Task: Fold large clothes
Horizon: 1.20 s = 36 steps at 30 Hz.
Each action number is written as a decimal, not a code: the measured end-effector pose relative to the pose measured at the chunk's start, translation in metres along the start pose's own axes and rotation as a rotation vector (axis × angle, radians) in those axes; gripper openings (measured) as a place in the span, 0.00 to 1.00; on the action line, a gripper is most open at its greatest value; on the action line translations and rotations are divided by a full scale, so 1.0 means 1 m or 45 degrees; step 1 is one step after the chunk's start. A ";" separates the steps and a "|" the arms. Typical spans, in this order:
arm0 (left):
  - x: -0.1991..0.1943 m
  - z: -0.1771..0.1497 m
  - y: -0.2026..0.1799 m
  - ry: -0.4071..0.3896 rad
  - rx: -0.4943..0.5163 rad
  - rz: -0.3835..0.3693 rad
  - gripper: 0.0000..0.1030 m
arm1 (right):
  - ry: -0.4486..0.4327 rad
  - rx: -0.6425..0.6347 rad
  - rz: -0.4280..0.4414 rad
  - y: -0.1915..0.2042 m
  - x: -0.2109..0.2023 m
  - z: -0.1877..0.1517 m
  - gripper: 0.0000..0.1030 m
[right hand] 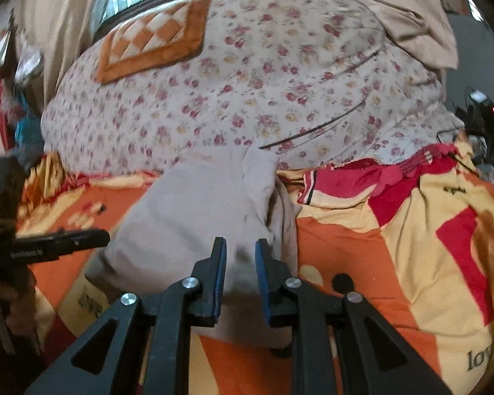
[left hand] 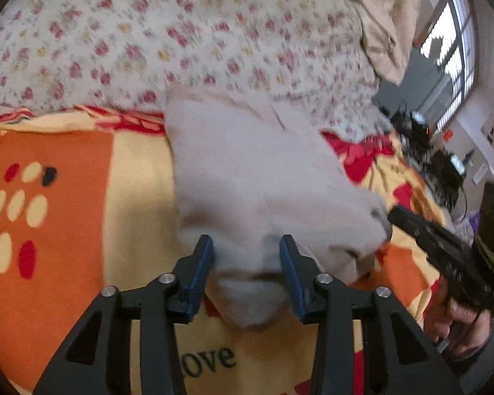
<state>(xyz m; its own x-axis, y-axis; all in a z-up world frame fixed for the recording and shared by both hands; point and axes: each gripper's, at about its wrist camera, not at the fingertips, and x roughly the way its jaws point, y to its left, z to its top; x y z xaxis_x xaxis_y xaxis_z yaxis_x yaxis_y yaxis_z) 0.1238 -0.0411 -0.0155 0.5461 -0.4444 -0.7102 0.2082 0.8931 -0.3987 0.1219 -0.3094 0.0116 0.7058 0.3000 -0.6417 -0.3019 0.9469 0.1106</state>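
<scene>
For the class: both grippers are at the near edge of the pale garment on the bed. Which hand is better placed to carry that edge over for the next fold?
Probably right: the right gripper has the pale garment bunched between narrow jaws, while the left gripper stands wider around its fold.

The left tool points steeply down, its blue pads slightly parted. The right tool, at its 3 o'clock, tilts down likewise with narrower jaws; a hand grips its handle.

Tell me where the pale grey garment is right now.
The pale grey garment lies mid-frame in both wrist views, on the orange-and-yellow patterned bedcover, its far end against the floral quilt and its near edge between the fingers of both grippers.
</scene>
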 end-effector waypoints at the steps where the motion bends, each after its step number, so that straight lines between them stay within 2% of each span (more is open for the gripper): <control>1: 0.008 -0.003 -0.002 0.032 0.017 0.012 0.26 | 0.037 0.005 0.008 -0.002 0.007 -0.002 0.18; 3: 0.022 -0.007 -0.005 0.091 0.056 0.039 0.26 | 0.175 0.017 0.023 -0.006 0.029 -0.006 0.18; 4: 0.027 -0.008 -0.007 0.105 0.070 0.044 0.26 | 0.331 0.030 -0.015 -0.010 0.051 -0.015 0.17; 5: 0.028 -0.010 -0.009 0.111 0.077 0.045 0.26 | 0.412 0.043 -0.038 -0.013 0.062 -0.020 0.18; 6: 0.028 -0.010 -0.011 0.112 0.084 0.049 0.26 | 0.434 0.052 -0.040 -0.014 0.066 -0.021 0.19; 9: 0.013 0.003 -0.004 0.076 0.031 0.014 0.26 | 0.334 0.064 -0.038 -0.016 0.050 -0.009 0.19; 11: 0.002 0.019 0.003 0.014 -0.021 0.000 0.26 | 0.187 0.145 -0.051 -0.023 0.029 0.008 0.19; 13: -0.005 0.043 0.010 -0.058 -0.043 0.044 0.26 | 0.041 0.190 -0.049 -0.022 0.014 0.032 0.19; 15: -0.001 0.066 0.016 -0.082 -0.069 0.090 0.26 | -0.028 0.189 -0.086 -0.013 0.016 0.060 0.19; 18: 0.021 0.098 0.029 -0.089 -0.168 0.113 0.26 | -0.037 0.218 -0.127 -0.002 0.045 0.109 0.23; 19: 0.029 0.102 0.030 -0.080 -0.188 0.116 0.26 | -0.039 0.228 -0.123 0.003 0.057 0.121 0.26; 20: 0.038 0.105 0.032 -0.071 -0.197 0.127 0.26 | -0.032 0.230 -0.115 0.003 0.067 0.129 0.35; 21: 0.049 0.107 0.032 -0.064 -0.192 0.138 0.26 | -0.016 0.227 -0.099 0.005 0.088 0.138 0.37; 22: 0.061 0.108 0.032 -0.055 -0.179 0.149 0.26 | 0.003 0.219 -0.095 0.008 0.103 0.141 0.37; 25: 0.092 0.100 0.035 -0.011 -0.151 0.195 0.30 | 0.182 0.183 -0.088 -0.001 0.172 0.129 0.36; 26: 0.097 0.096 0.036 -0.015 -0.131 0.211 0.36 | 0.233 0.189 -0.093 -0.007 0.187 0.121 0.35; 27: 0.101 0.093 0.037 -0.027 -0.116 0.211 0.42 | 0.338 0.209 -0.112 -0.018 0.212 0.107 0.34; 28: 0.105 0.091 0.038 -0.040 -0.117 0.196 0.44 | 0.376 0.228 -0.113 -0.025 0.224 0.096 0.34; 30: 0.113 0.090 0.040 -0.037 -0.111 0.219 0.52 | 0.354 0.253 -0.080 -0.032 0.227 0.093 0.34; 32: 0.112 0.091 0.040 -0.042 -0.103 0.214 0.52 | 0.346 0.256 -0.070 -0.033 0.224 0.093 0.34; 35: 0.095 0.095 0.046 -0.048 -0.138 0.177 0.52 | 0.238 0.299 -0.015 -0.040 0.191 0.100 0.35; 36: 0.088 0.097 0.050 -0.048 -0.166 0.172 0.52 | 0.185 0.304 -0.004 -0.046 0.170 0.102 0.41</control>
<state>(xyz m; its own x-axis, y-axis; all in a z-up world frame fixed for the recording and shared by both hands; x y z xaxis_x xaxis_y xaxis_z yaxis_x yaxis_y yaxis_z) 0.2605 -0.0282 -0.0418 0.5927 -0.3157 -0.7409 0.0252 0.9268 -0.3747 0.3214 -0.2899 -0.0255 0.6021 0.2938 -0.7424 -0.1282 0.9533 0.2733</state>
